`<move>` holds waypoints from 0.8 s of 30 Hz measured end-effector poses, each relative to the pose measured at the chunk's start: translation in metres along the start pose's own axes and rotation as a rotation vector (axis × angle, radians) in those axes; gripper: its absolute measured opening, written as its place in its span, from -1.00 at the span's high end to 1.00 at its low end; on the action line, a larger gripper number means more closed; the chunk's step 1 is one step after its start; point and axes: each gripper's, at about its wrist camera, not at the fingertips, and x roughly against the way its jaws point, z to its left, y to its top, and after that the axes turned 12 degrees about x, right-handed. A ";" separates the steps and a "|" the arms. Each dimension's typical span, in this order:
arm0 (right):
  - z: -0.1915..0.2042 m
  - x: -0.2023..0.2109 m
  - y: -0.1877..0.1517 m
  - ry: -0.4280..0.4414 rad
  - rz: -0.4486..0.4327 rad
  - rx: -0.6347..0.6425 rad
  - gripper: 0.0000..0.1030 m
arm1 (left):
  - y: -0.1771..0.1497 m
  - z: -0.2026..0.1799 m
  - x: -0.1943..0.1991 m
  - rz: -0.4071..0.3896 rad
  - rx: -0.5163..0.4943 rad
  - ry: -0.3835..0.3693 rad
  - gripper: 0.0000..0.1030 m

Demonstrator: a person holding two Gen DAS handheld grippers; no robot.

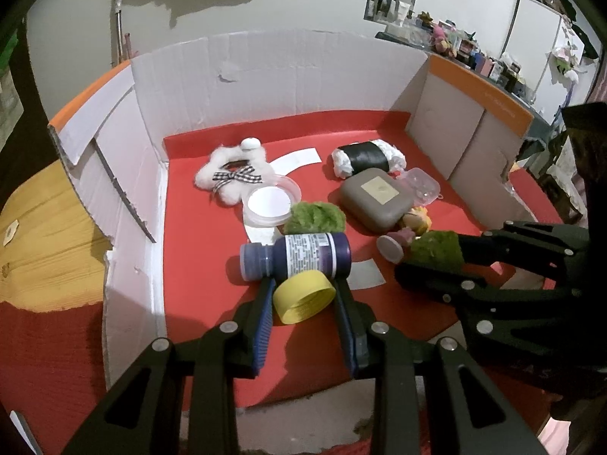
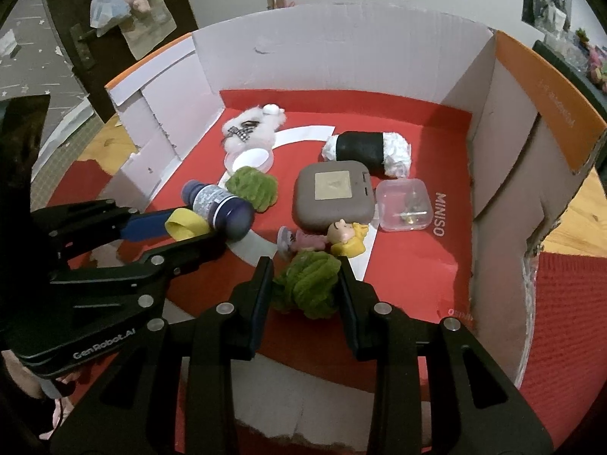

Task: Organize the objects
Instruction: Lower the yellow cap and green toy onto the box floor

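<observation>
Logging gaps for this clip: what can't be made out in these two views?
- Bottle label: print too small, both views.
- Clear case: small contents blurred, right wrist view.
- Doll: body hidden behind green pom-pom and right gripper, left wrist view.
- Yellow cap: partly covered by left gripper, right wrist view.

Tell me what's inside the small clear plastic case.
The clear plastic case holds a few small metallic bits near its front corner; they are too small to identify. Its lid is shut, and nothing covers it.

white wall [image 1: 303,3] ahead of the jaws, wooden table [image 1: 45,235] left, cluttered shelf [image 1: 474,57] right, dark door [image 2: 76,30] left
</observation>
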 end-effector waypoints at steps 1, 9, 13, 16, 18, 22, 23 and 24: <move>-0.001 -0.001 0.000 -0.003 -0.002 -0.004 0.39 | 0.000 0.000 0.000 -0.001 0.002 0.000 0.37; -0.001 -0.002 0.000 -0.014 -0.011 -0.010 0.39 | -0.001 -0.001 -0.002 -0.015 0.003 0.007 0.38; -0.002 -0.002 0.000 -0.006 -0.011 -0.015 0.39 | -0.002 -0.003 -0.002 -0.022 -0.002 0.013 0.37; -0.003 -0.003 0.000 -0.002 -0.012 -0.017 0.39 | -0.001 -0.001 -0.002 -0.022 0.003 0.008 0.37; -0.004 -0.003 0.000 0.003 -0.015 -0.022 0.39 | -0.001 -0.001 -0.002 -0.023 0.005 0.006 0.37; -0.006 -0.002 0.000 0.010 -0.019 -0.026 0.39 | -0.001 0.001 -0.002 -0.028 0.007 0.004 0.37; -0.006 -0.002 0.000 0.009 -0.020 -0.026 0.39 | -0.002 0.001 -0.002 -0.030 0.007 0.006 0.37; -0.006 -0.002 0.000 0.007 -0.020 -0.023 0.39 | -0.003 0.002 -0.002 -0.032 0.006 0.008 0.37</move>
